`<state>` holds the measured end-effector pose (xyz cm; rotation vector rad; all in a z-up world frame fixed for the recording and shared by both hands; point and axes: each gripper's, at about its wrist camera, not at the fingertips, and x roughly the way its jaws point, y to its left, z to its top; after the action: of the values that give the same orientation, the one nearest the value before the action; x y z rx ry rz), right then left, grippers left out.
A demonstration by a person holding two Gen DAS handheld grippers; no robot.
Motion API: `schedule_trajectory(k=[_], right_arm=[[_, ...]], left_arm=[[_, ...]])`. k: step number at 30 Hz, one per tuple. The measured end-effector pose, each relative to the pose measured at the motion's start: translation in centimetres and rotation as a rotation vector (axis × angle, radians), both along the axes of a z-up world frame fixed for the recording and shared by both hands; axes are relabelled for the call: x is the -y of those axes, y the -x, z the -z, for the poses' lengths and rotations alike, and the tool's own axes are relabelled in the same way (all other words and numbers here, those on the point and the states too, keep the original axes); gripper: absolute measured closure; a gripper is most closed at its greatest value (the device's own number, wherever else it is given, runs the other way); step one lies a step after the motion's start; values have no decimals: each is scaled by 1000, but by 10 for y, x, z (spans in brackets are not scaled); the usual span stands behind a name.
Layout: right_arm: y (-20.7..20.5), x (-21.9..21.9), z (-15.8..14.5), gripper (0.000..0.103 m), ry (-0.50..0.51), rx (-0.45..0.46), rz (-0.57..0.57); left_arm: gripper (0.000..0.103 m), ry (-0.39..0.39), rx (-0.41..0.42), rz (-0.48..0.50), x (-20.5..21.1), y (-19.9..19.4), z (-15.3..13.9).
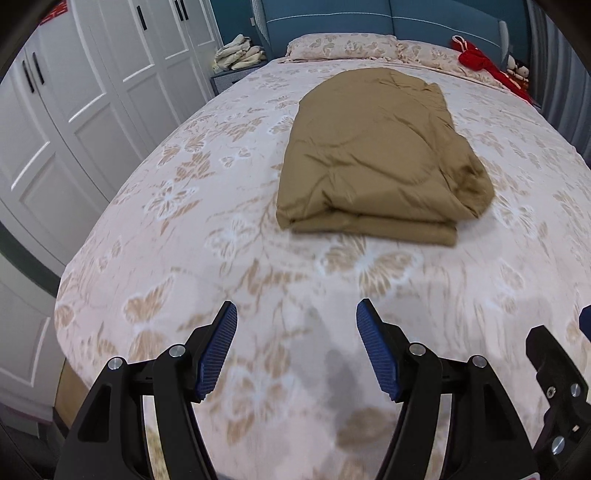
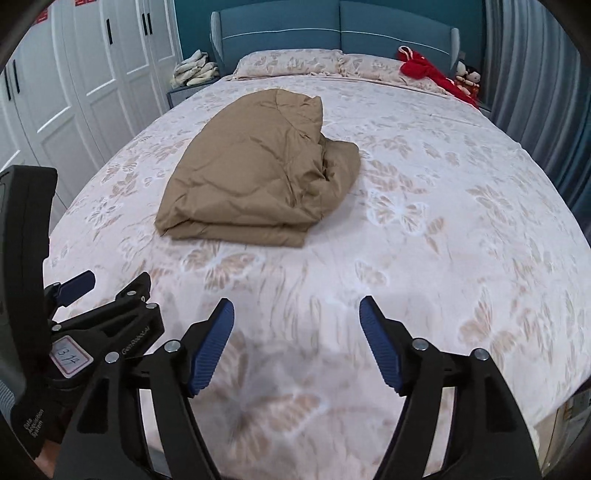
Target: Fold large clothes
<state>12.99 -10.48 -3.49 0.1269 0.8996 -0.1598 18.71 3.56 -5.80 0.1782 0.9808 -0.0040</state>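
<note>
A tan padded garment (image 1: 376, 155) lies folded into a thick bundle on the bed (image 1: 184, 236), with its folded edge toward me. It also shows in the right wrist view (image 2: 255, 173), left of centre. My left gripper (image 1: 296, 308) is open and empty, hovering over the bedspread well short of the garment. My right gripper (image 2: 296, 305) is open and empty too, beside the left one and equally far from the garment. The left gripper's body shows at the lower left of the right wrist view (image 2: 107, 314).
The bed has a pink floral cover (image 2: 424, 240), pillows (image 2: 291, 62) and a blue headboard (image 2: 332, 29). White wardrobe doors (image 1: 74, 103) stand along the left. A nightstand holds pale folded cloth (image 1: 238, 55). Red fabric (image 2: 424, 68) and small dolls (image 2: 469, 75) sit at the far right.
</note>
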Motion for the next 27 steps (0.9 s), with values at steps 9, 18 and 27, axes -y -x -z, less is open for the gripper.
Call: schedule_trajectory(k=[9,18,27], right_arm=[[39,-8,8,35,-17,-9,14],[59,-13,11,35,-7,1,29],[67,-19,10,35,0,16,24]], left_arm=[[37,-8,17,10,-6,36,0],[38,-14,59,8,-10,57,-1],[39,-12,88,-5,-17,67,-4]])
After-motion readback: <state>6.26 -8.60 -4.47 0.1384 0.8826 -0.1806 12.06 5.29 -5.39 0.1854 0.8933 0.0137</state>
